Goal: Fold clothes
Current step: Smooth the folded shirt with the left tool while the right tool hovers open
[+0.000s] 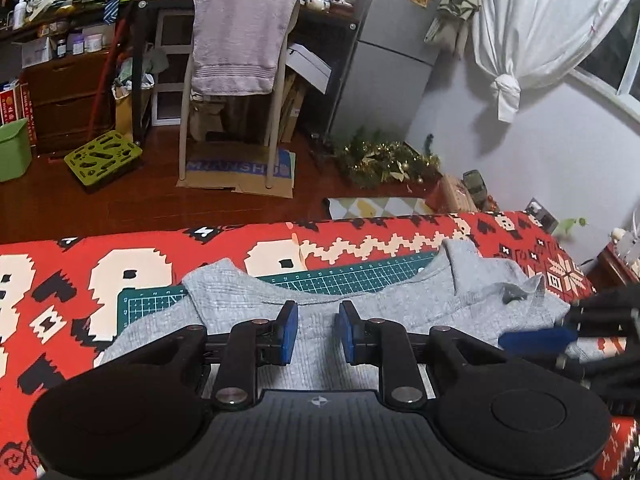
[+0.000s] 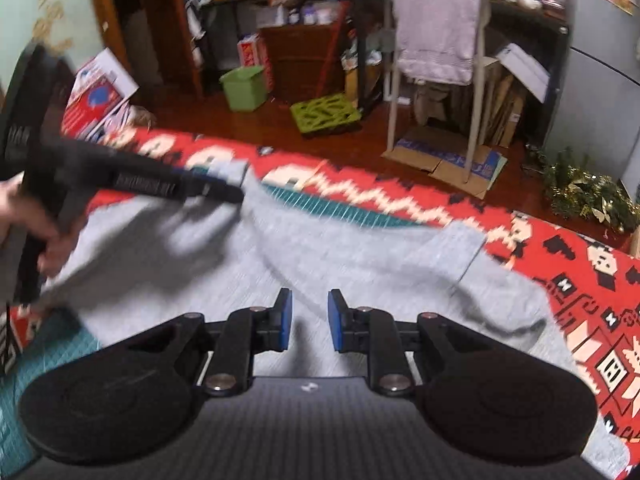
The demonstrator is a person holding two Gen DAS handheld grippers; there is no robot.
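A grey knit garment [image 1: 400, 304] lies spread over a green cutting mat [image 1: 344, 278] on a red patterned blanket [image 1: 60, 280]. My left gripper [image 1: 318, 332] hovers just above the garment's middle. It is open, and only cloth shows between its blue pads. The right gripper [image 1: 532, 340] comes in blurred at the right edge, beside the garment's rumpled end. In the right wrist view the right gripper [image 2: 310, 320] is open over the garment [image 2: 360, 264]. A hand [image 2: 24, 216] holds the left gripper [image 2: 224, 192] near the garment's far left corner.
The blanket [image 2: 580, 280] ends at a front edge, with wooden floor beyond. A chair draped with a lilac towel [image 1: 236, 40] stands on flattened cardboard. Behind are a fridge [image 1: 400, 20], cluttered shelves, a green bin [image 1: 14, 148], a green perforated board [image 1: 102, 156] and a tinsel garland [image 1: 384, 160].
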